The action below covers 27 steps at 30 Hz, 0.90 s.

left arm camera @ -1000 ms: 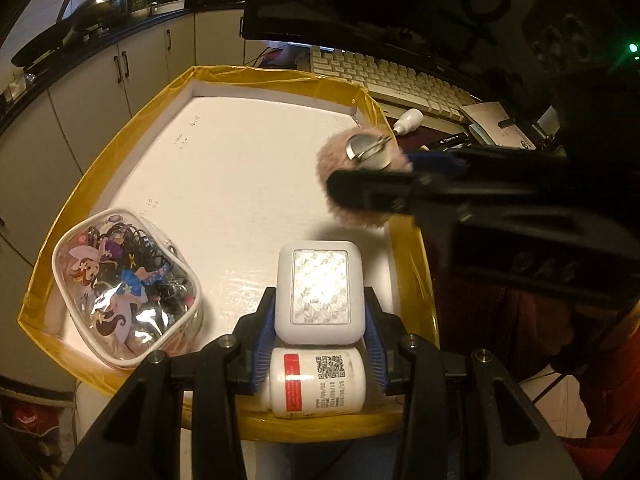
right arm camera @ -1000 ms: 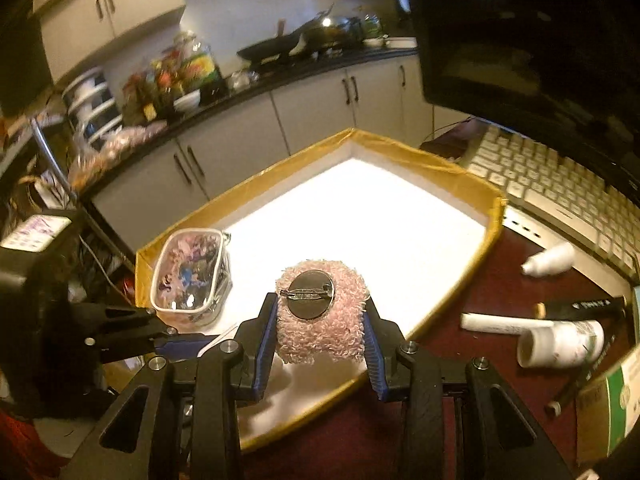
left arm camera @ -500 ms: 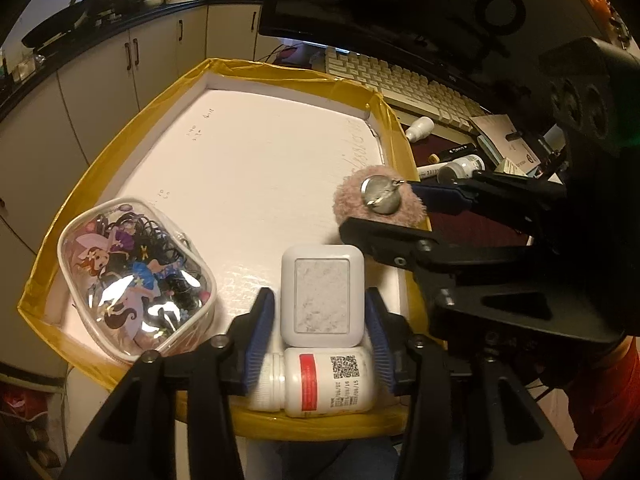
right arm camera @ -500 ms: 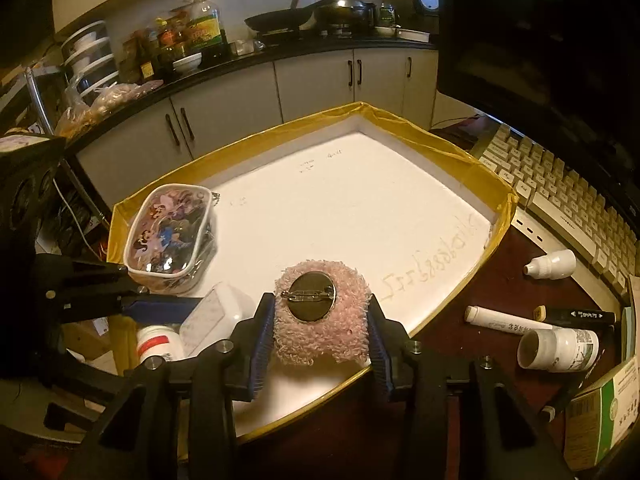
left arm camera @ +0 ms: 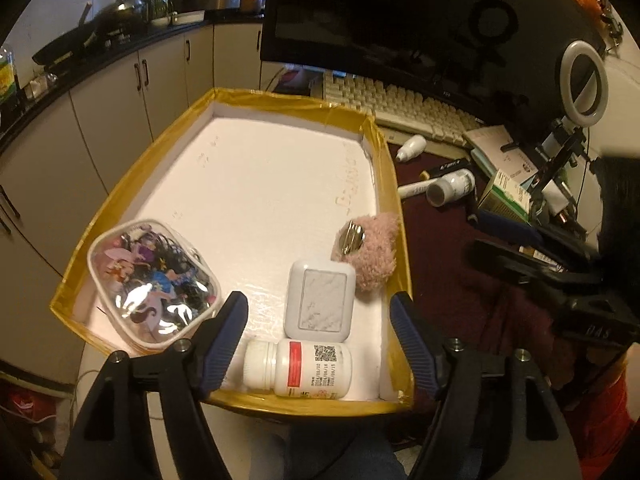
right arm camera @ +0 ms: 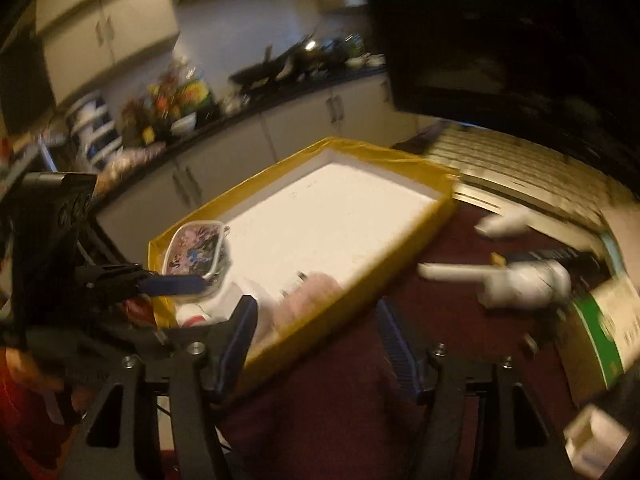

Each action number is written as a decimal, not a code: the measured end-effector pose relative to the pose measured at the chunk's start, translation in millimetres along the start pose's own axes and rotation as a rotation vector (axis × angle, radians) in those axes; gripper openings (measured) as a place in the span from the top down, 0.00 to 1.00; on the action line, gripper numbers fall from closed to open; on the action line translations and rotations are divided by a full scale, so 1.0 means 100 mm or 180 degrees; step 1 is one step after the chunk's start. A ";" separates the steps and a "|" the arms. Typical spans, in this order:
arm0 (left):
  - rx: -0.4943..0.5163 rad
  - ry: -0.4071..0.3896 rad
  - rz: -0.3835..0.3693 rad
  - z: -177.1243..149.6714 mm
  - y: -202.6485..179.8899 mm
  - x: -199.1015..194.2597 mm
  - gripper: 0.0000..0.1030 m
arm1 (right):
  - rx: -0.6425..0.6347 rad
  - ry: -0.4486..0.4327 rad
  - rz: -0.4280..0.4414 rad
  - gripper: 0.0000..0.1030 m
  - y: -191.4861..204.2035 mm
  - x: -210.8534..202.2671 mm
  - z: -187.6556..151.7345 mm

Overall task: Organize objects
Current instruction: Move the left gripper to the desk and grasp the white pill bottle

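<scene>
A yellow-rimmed white tray [left arm camera: 132, 176] holds a clear pouch of hair ties [left arm camera: 152, 280], a white square case [left arm camera: 320, 304], a white pill bottle [left arm camera: 298, 368] lying on its side, and a pink fuzzy brooch [left arm camera: 376, 252] at the right rim. My left gripper [left arm camera: 320, 320] is open and empty above the case and bottle. My right gripper [right arm camera: 316, 332] is open and empty, near the tray's rim [right arm camera: 380, 256]; the brooch [right arm camera: 316, 292] shows blurred in front of it.
On the dark red table right of the tray lie a small white bottle [left arm camera: 412, 146], a white jar [left arm camera: 450, 188], pens [left arm camera: 444, 168] and boxes [left arm camera: 504, 196]. A keyboard [left arm camera: 400, 108] and monitor [left arm camera: 420, 20] stand behind. Kitchen cabinets [left arm camera: 120, 100] lie to the left.
The left gripper let go of the white case and opened. The right gripper set the pink brooch down in the tray, opened and pulled back to the right.
</scene>
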<state>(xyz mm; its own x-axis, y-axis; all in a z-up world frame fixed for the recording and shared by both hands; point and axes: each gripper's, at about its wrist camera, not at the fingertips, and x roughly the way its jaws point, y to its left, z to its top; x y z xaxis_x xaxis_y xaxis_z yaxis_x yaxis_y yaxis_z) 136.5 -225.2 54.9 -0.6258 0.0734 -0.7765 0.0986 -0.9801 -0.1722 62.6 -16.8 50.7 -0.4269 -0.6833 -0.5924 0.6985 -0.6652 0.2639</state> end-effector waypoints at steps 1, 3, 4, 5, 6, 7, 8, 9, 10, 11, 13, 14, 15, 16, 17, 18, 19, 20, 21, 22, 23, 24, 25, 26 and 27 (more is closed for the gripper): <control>-0.0007 -0.0022 0.0013 0.02 -0.01 -0.02 0.27 | 0.0115 -0.0086 -0.0045 0.29 -0.10 -0.10 -0.06; -0.0027 -0.0062 0.0003 0.06 -0.06 -0.04 0.27 | 0.0387 -0.0300 -0.0158 0.20 -0.35 -0.33 -0.22; -0.0025 -0.0071 -0.0022 0.08 -0.09 -0.04 0.26 | 0.0483 -0.0372 -0.0207 0.18 -0.45 -0.41 -0.29; -0.0007 -0.0082 -0.0058 0.10 -0.15 -0.03 0.26 | 0.0571 -0.0436 -0.0260 0.14 -0.55 -0.49 -0.36; 0.0028 -0.0095 -0.0099 0.13 -0.24 -0.02 0.25 | 0.0678 -0.0493 -0.0315 0.10 -0.66 -0.56 -0.44; 0.0054 -0.0100 -0.0120 0.15 -0.30 -0.01 0.23 | 0.0754 -0.0520 -0.0331 0.08 -0.74 -0.61 -0.48; 0.0097 -0.0107 -0.0158 0.18 -0.41 0.03 0.20 | 0.0844 -0.0544 -0.0334 0.06 -0.83 -0.66 -0.53; 0.0123 -0.0106 -0.0189 0.20 -0.48 0.05 0.19 | 0.0945 -0.0581 -0.0321 0.06 -0.91 -0.70 -0.57; 0.0149 -0.0095 -0.0227 0.23 -0.57 0.08 0.18 | 0.1003 -0.0616 -0.0304 0.06 -0.96 -0.73 -0.61; 0.0184 -0.0070 -0.0284 0.25 -0.68 0.13 0.18 | 0.1040 -0.0655 -0.0293 0.05 -0.99 -0.75 -0.64; 0.0239 -0.0013 -0.0358 0.27 -0.82 0.20 0.17 | 0.1071 -0.0716 -0.0255 0.01 -1.03 -0.78 -0.68; 0.0287 0.0034 -0.0397 0.28 -0.93 0.26 0.16 | 0.1085 -0.0733 -0.0209 0.00 -1.03 -0.79 -0.69; 0.0325 0.0061 -0.0417 0.29 -0.99 0.30 0.16 | 0.1084 -0.0753 -0.0143 0.00 -1.03 -0.80 -0.69; 0.0366 0.0093 -0.0424 0.29 -1.05 0.34 0.16 | 0.1060 -0.0766 -0.0118 0.00 -1.03 -0.81 -0.69; 0.0422 0.0130 -0.0419 0.31 -1.12 0.38 0.15 | 0.1031 -0.0776 -0.0110 0.00 -1.02 -0.81 -0.69; 0.0496 0.0162 -0.0408 0.33 -1.19 0.43 0.15 | 0.1005 -0.0779 -0.0100 0.00 -1.01 -0.81 -0.70; 0.0558 0.0187 -0.0386 0.36 -1.24 0.47 0.15 | 0.0990 -0.0782 -0.0080 0.00 -1.01 -0.81 -0.70; 0.0632 0.0212 -0.0360 0.42 -1.30 0.52 0.15 | 0.0972 -0.0782 -0.0053 0.00 -1.01 -0.81 -0.71; 0.0681 0.0224 -0.0353 0.48 -1.33 0.56 0.15 | 0.0952 -0.0787 -0.0035 0.00 -1.01 -0.81 -0.72; 0.0720 0.0230 -0.0342 0.54 -1.36 0.59 0.15 | 0.0943 -0.0796 -0.0037 0.00 -1.01 -0.82 -0.73; 0.0738 0.0227 -0.0324 0.63 -1.39 0.64 0.15 | 0.0938 -0.0807 -0.0036 0.00 -1.01 -0.82 -0.73; 0.0740 0.0229 -0.0323 0.73 -1.41 0.70 0.15 | 0.0946 -0.0821 -0.0027 0.00 -1.01 -0.82 -0.74; 0.0719 0.0234 -0.0335 0.80 -1.42 0.75 0.15 | 0.0962 -0.0834 -0.0024 0.00 -1.02 -0.83 -0.74; 0.0634 0.0252 -0.0346 0.91 -1.42 0.83 0.15 | 0.0985 -0.0849 -0.0019 0.00 -1.04 -0.84 -0.74; 0.0585 0.0266 -0.0370 0.97 -1.42 0.89 0.15 | 0.1019 -0.0862 0.0000 0.00 -1.06 -0.85 -0.75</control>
<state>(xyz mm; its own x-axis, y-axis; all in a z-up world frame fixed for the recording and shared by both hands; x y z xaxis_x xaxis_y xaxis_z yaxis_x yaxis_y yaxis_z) -8.0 -97.3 68.7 -0.5579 0.1953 -0.8066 -0.1179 -0.9807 -0.1560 67.7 134.0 16.0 -0.5924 -0.7093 -0.3821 0.5029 -0.6960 0.5125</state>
